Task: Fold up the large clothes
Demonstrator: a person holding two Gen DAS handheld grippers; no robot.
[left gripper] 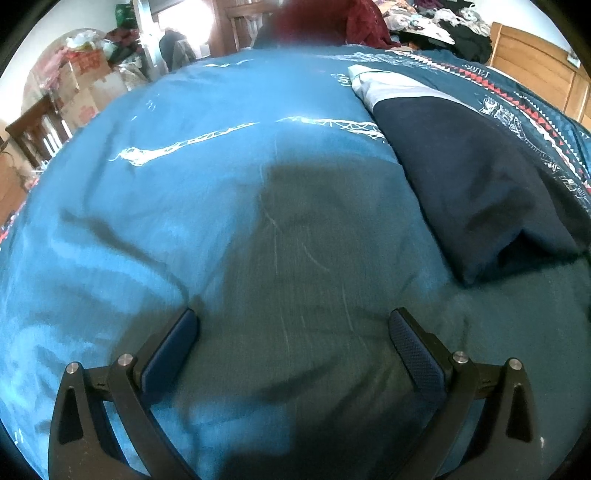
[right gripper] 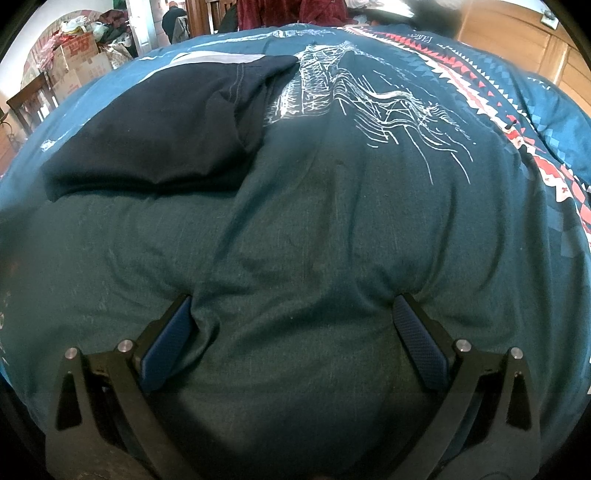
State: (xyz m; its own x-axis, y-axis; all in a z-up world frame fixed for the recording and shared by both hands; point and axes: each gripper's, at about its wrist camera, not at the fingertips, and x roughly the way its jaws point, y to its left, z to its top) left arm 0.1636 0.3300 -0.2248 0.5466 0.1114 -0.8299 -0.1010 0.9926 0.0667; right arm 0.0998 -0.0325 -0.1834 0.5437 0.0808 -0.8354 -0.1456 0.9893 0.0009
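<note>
The left gripper [left gripper: 293, 325] and the right gripper [right gripper: 291, 314] both hover over the blue bedspread [left gripper: 184, 184], jaws wide and holding nothing. The dark garment [right gripper: 155, 133], seemingly folded already, lies at upper left in the right view. The fold looks finished; next likely means fetching another garment.

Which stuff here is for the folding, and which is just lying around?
For the folding:
dark navy garment, folded on the bed
left gripper, open
right gripper, open

Just lying around:
blue bedspread underneath
cardboard boxes
clothes pile behind the bed
wooden chair
</note>
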